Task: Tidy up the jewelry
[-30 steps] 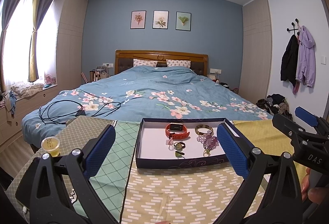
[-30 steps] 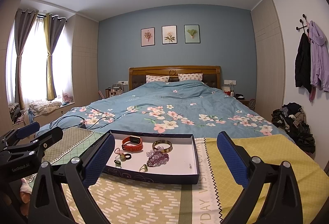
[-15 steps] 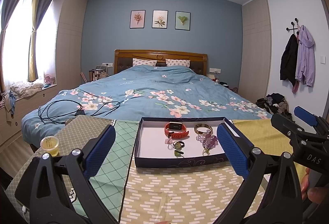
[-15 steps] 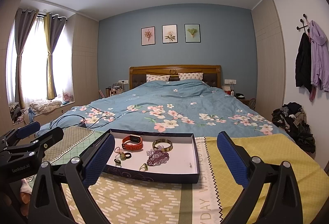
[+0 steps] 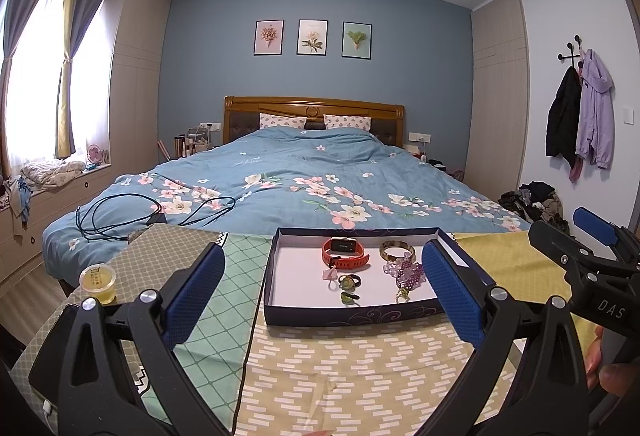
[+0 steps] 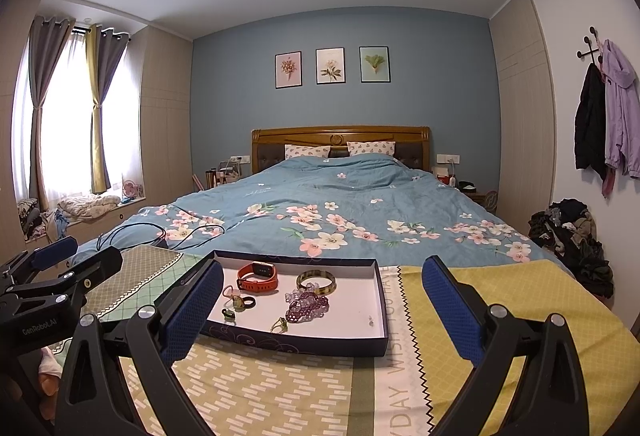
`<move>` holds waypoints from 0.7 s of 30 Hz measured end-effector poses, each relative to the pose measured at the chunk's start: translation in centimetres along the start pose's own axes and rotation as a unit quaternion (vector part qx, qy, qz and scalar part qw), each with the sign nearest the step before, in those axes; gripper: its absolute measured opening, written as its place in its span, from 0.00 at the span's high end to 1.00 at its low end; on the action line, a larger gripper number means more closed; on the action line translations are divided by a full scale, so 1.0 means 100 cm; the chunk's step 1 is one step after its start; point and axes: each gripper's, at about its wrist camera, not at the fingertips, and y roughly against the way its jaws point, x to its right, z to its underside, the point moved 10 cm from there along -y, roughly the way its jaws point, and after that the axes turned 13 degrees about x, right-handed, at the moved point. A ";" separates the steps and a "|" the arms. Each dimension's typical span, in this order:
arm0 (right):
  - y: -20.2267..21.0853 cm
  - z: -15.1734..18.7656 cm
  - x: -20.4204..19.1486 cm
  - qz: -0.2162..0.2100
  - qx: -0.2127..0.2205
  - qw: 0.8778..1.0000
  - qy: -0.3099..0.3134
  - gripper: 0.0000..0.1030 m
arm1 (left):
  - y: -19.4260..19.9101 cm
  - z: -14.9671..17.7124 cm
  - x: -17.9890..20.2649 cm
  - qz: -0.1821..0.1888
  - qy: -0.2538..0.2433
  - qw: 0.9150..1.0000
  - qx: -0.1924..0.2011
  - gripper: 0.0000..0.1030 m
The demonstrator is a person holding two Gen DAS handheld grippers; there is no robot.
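Spread across the foot of the blue floral-quilted bed (image 6: 340,203): yellow and green patterned cloths (image 6: 500,296). On their middle, a shallow dark-blue cardboard tray (image 6: 382,308) with white floor, holding an orange smartwatch (image 6: 258,276), amber bangle (image 6: 316,282), purple bead bracelet (image 6: 306,306), small rings (image 6: 244,302). Left gripper (image 5: 322,290) and right gripper (image 6: 322,310) both spread wide, empty, hovering at the near edge.

Support surface: patchwork cloth (image 5: 344,364) (yellow brick print, green lattice, grey-olive panels) at bed foot. On it: dark-blue shallow tray (image 5: 352,314) centre; lidded cup of yellow liquid (image 5: 98,283) near left edge, well apart from tray.
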 end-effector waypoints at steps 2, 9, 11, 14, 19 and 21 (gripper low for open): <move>0.000 0.000 0.001 0.001 0.000 1.000 0.000 0.07 | 0.000 0.000 0.000 0.000 0.000 1.000 -0.001 0.06; 0.000 0.000 0.000 0.000 0.000 1.000 0.000 0.07 | 0.000 0.000 0.000 0.000 0.000 1.000 0.000 0.06; 0.000 0.001 0.000 0.000 0.000 1.000 0.000 0.07 | 0.000 0.000 0.000 0.000 0.000 1.000 0.000 0.06; 0.000 0.001 0.000 0.000 0.000 1.000 0.000 0.07 | 0.000 0.002 -0.001 0.001 0.003 1.000 -0.002 0.06; 0.000 0.002 0.000 -0.001 -0.002 1.000 0.000 0.07 | 0.001 0.004 0.000 0.003 0.003 1.000 -0.001 0.06; 0.000 0.002 0.001 0.000 -0.002 1.000 0.000 0.07 | 0.001 0.004 -0.001 0.002 0.003 1.000 -0.002 0.06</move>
